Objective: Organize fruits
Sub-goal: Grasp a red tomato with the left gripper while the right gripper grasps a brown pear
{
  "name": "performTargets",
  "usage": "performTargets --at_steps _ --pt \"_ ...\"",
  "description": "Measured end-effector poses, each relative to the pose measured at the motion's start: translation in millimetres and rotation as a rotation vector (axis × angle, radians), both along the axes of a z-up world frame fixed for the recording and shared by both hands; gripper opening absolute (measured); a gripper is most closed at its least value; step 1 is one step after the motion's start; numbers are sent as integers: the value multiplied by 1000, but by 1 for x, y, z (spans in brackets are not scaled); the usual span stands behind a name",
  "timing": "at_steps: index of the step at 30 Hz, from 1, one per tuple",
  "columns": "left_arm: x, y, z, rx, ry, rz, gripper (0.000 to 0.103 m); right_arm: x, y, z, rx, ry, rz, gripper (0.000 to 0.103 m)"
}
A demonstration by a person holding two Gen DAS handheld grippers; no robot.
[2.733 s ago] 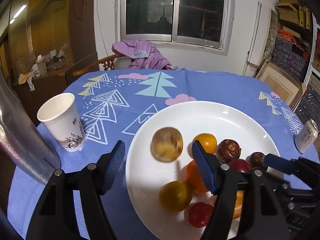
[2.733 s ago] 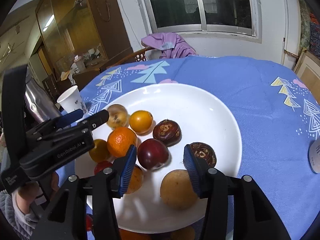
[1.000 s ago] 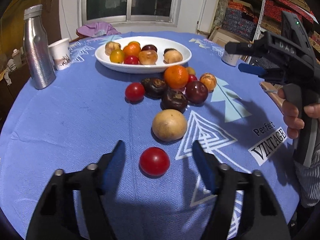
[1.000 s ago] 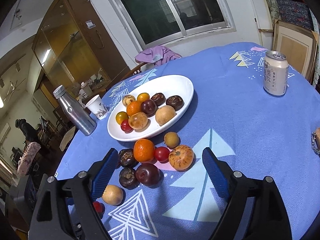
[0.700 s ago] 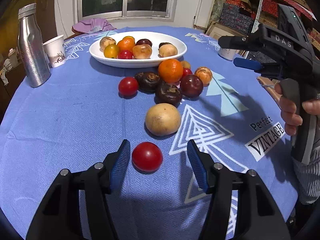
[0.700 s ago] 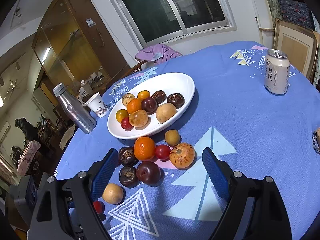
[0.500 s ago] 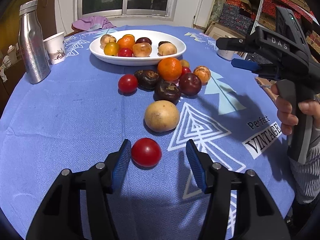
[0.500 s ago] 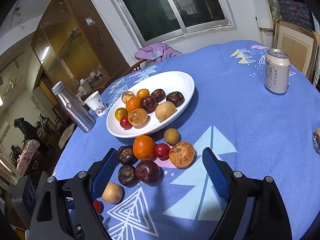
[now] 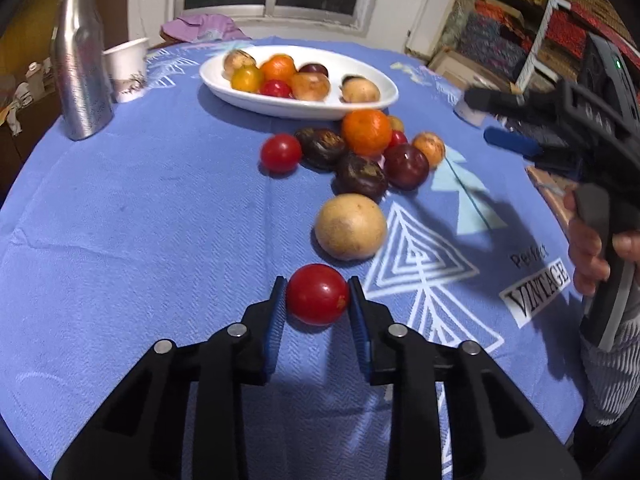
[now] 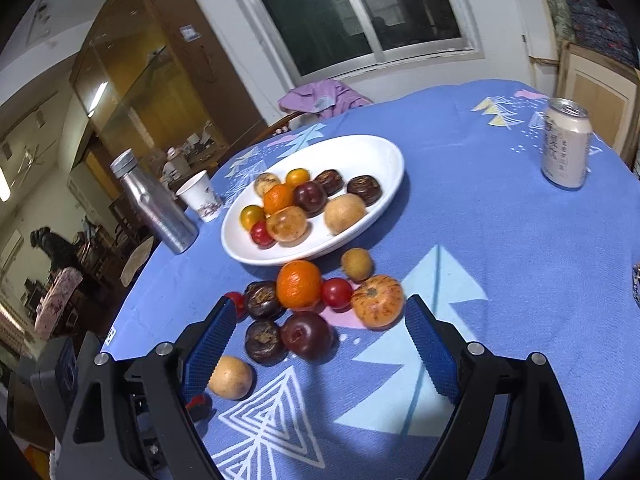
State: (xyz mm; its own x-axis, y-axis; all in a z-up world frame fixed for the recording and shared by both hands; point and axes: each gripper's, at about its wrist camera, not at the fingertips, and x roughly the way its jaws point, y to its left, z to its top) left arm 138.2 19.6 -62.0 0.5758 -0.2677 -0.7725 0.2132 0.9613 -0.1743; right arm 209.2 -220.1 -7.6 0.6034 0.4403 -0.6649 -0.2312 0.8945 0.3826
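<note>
- Left wrist view: left gripper (image 9: 317, 295), lower centre; its jaws have just been closing and now pinch a smooth, glossy, round red tomato (image 9: 317, 294) on the woven blue tablecloth (image 9: 140, 220). Round, so no clear long axis.
- Matte tan round fruit (image 9: 351, 227) just above it; oval white plate (image 9: 256, 101) upper centre.
- Right wrist view: right gripper (image 10: 318, 354), lower centre, jaws spread wide, nothing pinched, ribbed blue pads (image 10: 429, 348). Tomato is a red sliver, lower left.

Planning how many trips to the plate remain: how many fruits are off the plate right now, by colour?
red tomato: 3
dark brown fruit: 2
dark red plum: 1
orange fruit: 2
tan fruit: 2
Total: 10
</note>
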Motion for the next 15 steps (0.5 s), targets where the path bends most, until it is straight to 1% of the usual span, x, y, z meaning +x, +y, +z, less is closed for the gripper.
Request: performTargets --at_steps 1,4,6,7,10,13,15 --pt "1 4 3 13 -25 33 30 -2 6 -1 -8 0 32 87" --pt "13 12 7 75 -61 97 30 -9 28 -5 -30 10 136 87" --pt "19 16 10 117 -92 129 30 -16 47 -12 -69 16 204 85" --pt "21 20 11 115 -95 142 30 -20 56 -13 -95 12 228 82" --pt "25 33 8 66 -73 162 30 -32 80 -20 -177 -19 288 76" --pt "27 46 6 20 -54 191 30 -42 98 -27 -254 -55 319 74" --pt "28 49 4 11 -47 201 30 -46 108 -32 -310 -81 334 73"
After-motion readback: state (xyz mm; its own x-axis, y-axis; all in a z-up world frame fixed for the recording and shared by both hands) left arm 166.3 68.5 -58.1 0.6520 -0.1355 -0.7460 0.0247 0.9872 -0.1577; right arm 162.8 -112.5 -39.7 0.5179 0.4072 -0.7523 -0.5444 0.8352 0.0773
